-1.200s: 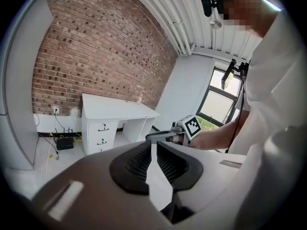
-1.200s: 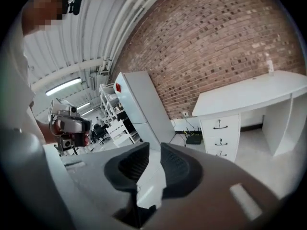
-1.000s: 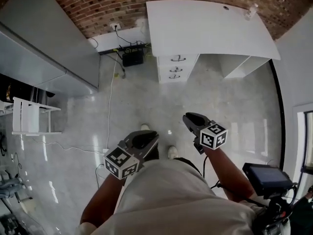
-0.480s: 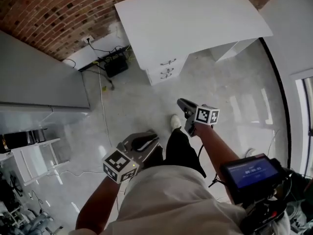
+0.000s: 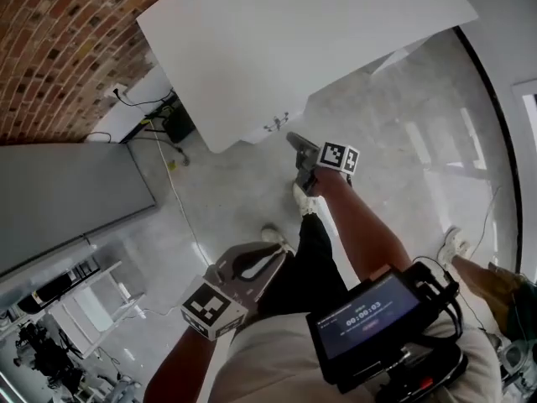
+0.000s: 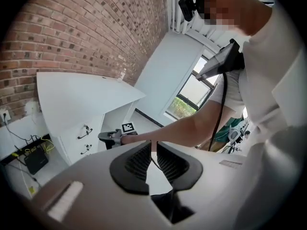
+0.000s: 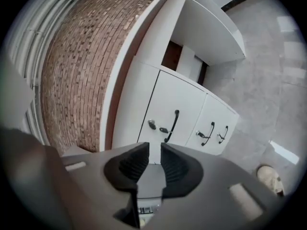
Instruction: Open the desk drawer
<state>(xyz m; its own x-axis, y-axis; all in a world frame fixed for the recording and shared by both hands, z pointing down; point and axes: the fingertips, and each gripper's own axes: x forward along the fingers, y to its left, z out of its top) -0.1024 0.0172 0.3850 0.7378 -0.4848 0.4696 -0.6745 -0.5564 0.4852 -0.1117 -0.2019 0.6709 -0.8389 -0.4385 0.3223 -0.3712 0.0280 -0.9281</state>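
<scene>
The white desk (image 5: 277,40) stands against the brick wall, with a stack of three drawers (image 7: 182,119) under its left side. Each drawer has a black handle; the top drawer's handle (image 7: 171,126) sits beside a small lock. In the head view the drawer fronts (image 5: 273,124) just show below the desk edge. My right gripper (image 5: 292,138) is held out just short of them, its jaws (image 7: 154,150) shut on nothing. My left gripper (image 5: 270,253) hangs low near my legs, shut and empty, and looks toward the desk (image 6: 86,133).
A black box with cables (image 5: 178,124) lies on the floor by the wall, left of the desk. A grey cabinet top (image 5: 67,200) fills the left side. A screen (image 5: 365,317) is mounted at my chest. Another person's shoe (image 5: 453,243) is at the right.
I have stepped closer to the desk, which now fills the top of the head view. My right gripper has reached forward to just before the drawers. The left gripper stays low.
</scene>
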